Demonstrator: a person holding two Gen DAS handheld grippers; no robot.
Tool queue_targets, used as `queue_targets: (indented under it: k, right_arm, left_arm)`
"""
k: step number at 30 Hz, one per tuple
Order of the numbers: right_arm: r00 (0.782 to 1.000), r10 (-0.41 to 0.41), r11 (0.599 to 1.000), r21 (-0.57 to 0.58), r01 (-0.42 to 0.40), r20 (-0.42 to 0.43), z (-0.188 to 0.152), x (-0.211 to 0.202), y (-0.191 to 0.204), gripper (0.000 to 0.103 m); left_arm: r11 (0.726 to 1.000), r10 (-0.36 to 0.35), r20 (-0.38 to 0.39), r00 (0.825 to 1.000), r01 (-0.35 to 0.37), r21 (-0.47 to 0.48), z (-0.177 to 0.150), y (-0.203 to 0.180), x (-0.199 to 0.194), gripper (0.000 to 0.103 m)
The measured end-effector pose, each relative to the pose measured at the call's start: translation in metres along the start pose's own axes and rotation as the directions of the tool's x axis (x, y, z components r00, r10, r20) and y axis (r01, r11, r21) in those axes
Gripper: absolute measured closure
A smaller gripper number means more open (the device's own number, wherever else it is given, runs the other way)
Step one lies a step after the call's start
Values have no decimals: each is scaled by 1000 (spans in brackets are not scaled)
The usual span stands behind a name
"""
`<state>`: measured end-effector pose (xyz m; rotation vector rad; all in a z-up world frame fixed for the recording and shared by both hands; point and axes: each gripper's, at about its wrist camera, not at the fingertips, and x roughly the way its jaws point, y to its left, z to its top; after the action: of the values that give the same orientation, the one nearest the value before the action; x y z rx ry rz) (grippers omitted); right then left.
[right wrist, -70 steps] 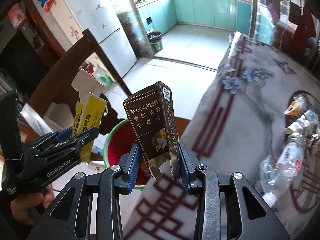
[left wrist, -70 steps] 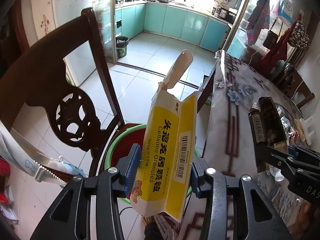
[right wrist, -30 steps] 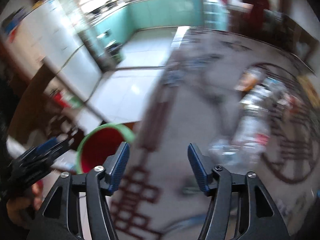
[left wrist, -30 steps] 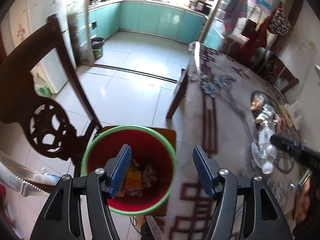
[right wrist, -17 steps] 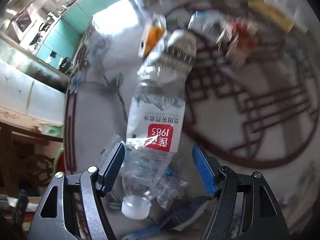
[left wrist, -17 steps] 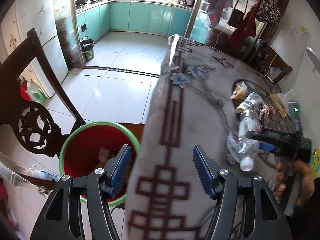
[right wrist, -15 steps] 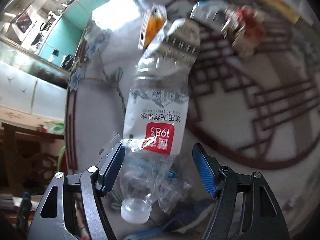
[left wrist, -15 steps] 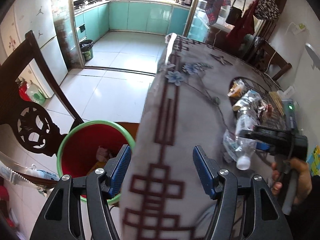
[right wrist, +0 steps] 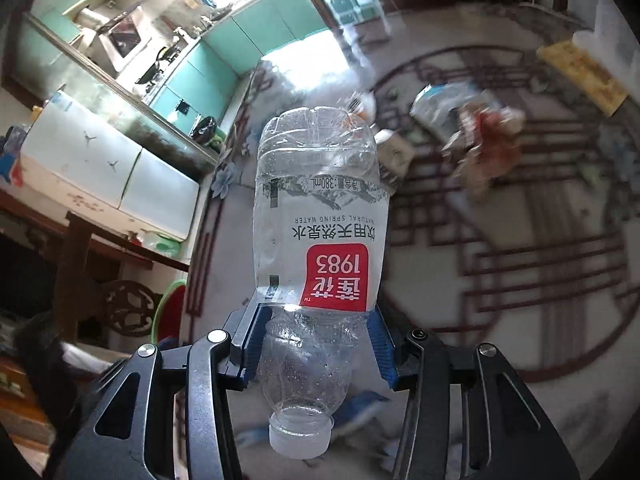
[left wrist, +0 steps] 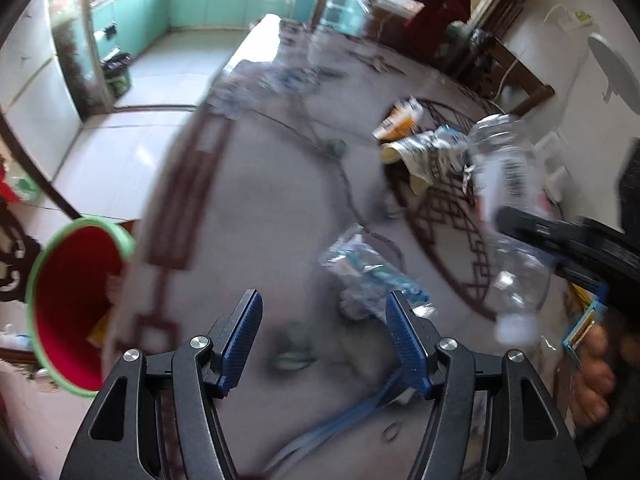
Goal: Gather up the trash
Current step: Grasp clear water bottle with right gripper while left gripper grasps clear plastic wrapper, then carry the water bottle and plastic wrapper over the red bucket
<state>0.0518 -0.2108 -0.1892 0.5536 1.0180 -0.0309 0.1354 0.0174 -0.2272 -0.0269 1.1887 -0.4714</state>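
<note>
My right gripper (right wrist: 316, 344) is closing on a crushed clear water bottle (right wrist: 320, 216) with a red label. Its blue pads press the bottle's neck end, cap toward the camera, and the bottle hangs above the table. The left wrist view shows the same bottle (left wrist: 508, 184) at the right, held in the right gripper (left wrist: 560, 240). My left gripper (left wrist: 324, 332) is open and empty above the patterned tablecloth (left wrist: 260, 200). A clear plastic wrapper with blue print (left wrist: 372, 276) lies just beyond its right finger. The red bin with a green rim (left wrist: 68, 300) stands below the table edge at the left.
More trash lies farther along the table: an orange packet (left wrist: 400, 120), a crumpled wrapper (left wrist: 428, 156), a red wrapper (right wrist: 488, 136) and a yellow pack (right wrist: 580, 76). A blue strap (left wrist: 340, 420) lies near my left fingers. A dark carved chair (left wrist: 12, 264) stands beside the bin.
The right gripper has closed on the water bottle and lifted it off the table. The left gripper has swung right from above the bin to over the table, staying open.
</note>
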Motion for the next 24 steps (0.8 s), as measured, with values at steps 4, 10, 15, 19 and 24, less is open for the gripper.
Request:
queue_targets:
  k: [4, 10, 15, 19, 24]
  right_arm:
    - [999, -34, 999, 15, 34, 16, -11, -20, -19, 58]
    - [996, -81, 997, 6, 81, 30, -8, -29, -30, 57]
    - [997, -78, 997, 13, 78, 17, -9, -30, -32, 57]
    - [998, -68, 998, 7, 67, 17, -11, -31, -28, 57]
    - [998, -63, 998, -27, 64, 30, -12, -30, -9, 57]
  left_arm:
    - [1000, -9, -35, 999, 9, 0, 8, -17, 34, 40]
    - [1000, -3, -28, 1000, 3, 0, 14, -29, 60, 66]
    - [1000, -10, -52, 999, 11, 9, 15, -26, 69, 97]
    - [1000, -12, 2, 1000, 12, 27, 17, -24, 49, 100]
    - [999, -1, 88, 996, -2, 39, 21, -17, 8, 101]
